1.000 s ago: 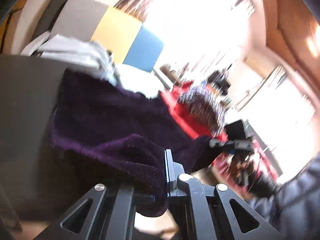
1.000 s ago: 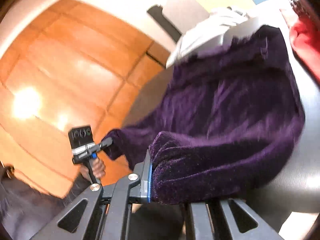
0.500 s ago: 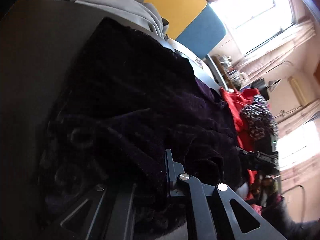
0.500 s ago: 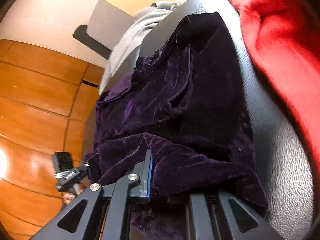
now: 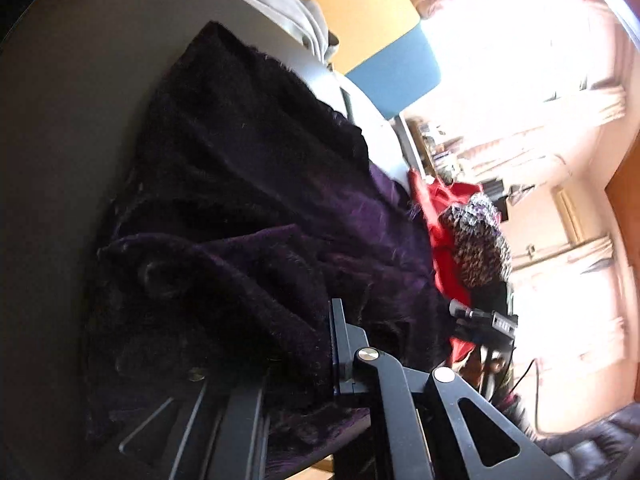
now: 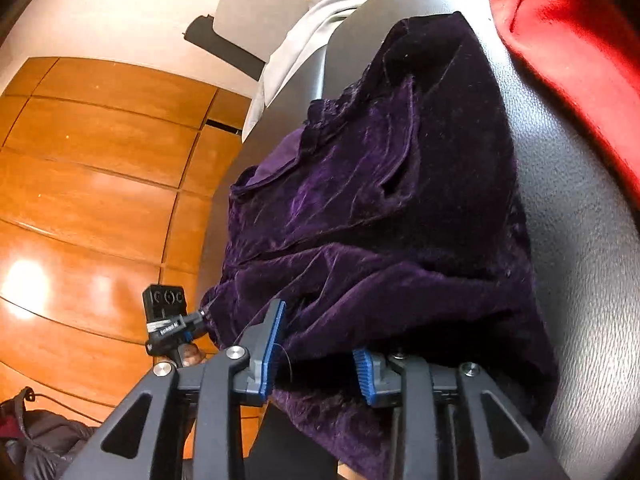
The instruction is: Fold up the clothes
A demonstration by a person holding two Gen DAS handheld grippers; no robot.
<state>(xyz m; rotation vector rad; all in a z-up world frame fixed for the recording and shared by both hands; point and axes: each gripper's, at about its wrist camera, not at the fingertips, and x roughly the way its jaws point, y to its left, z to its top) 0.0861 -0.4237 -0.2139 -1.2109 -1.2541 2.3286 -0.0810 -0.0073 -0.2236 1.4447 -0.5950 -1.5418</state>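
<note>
On dark table, purple velvet garment lies folded over w/ front edge hanging off. Soft, limp, prob slippery nap; best pinched at hem corners. Left claw clenched on its edge; right claw has just been opening, cloth betw pads, unpinched. Red cloth beside; wood floor.

Garments crowd the dark tabletop, with bare strips along its edges.

The purple velvet garment fills the middle; a red garment blocks the right side, grey cloth the far edge. Bare tabletop runs between purple and red.
</note>
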